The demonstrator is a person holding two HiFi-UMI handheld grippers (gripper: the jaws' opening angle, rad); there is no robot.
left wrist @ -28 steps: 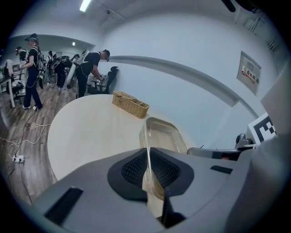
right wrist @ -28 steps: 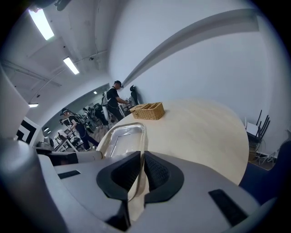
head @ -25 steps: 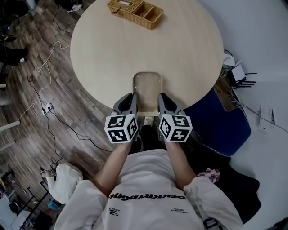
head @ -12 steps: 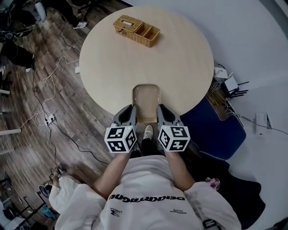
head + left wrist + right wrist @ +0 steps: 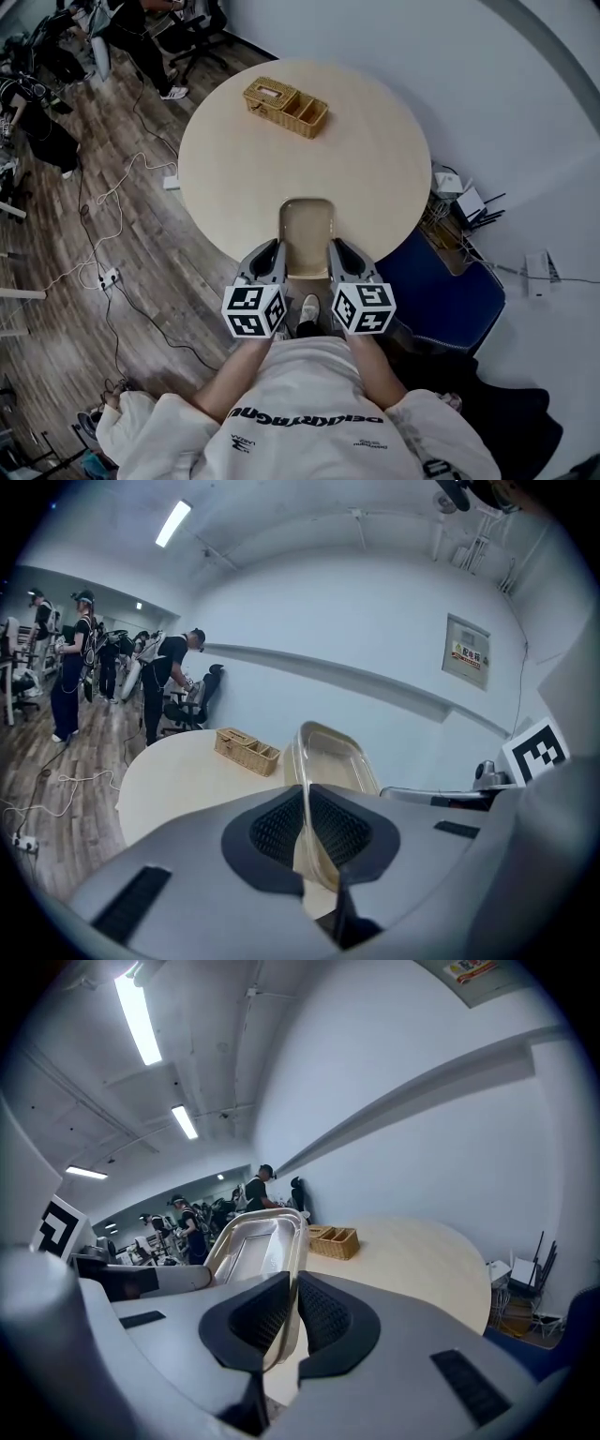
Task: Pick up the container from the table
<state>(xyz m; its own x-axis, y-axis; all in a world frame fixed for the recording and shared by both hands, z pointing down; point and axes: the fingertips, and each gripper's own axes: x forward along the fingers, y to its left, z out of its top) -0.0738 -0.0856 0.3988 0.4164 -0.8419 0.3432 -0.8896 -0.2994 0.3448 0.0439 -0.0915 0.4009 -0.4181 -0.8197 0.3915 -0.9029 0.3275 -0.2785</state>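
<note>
Clamping the left rim of the clear container (image 5: 307, 225), the left tongs (image 5: 305, 829) pinch its thin wall between both jaws, and the right tongs (image 5: 291, 1309) grip the opposite rim the same way. The container hangs between them, open side up, over the near edge of the round bench (image 5: 375, 159). A wicker basket (image 5: 286, 106) sits well apart on the bench's far side.

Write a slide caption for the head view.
Left gripper and right gripper clamp the clear container by its rims above a round table bearing a wicker basket.
</note>
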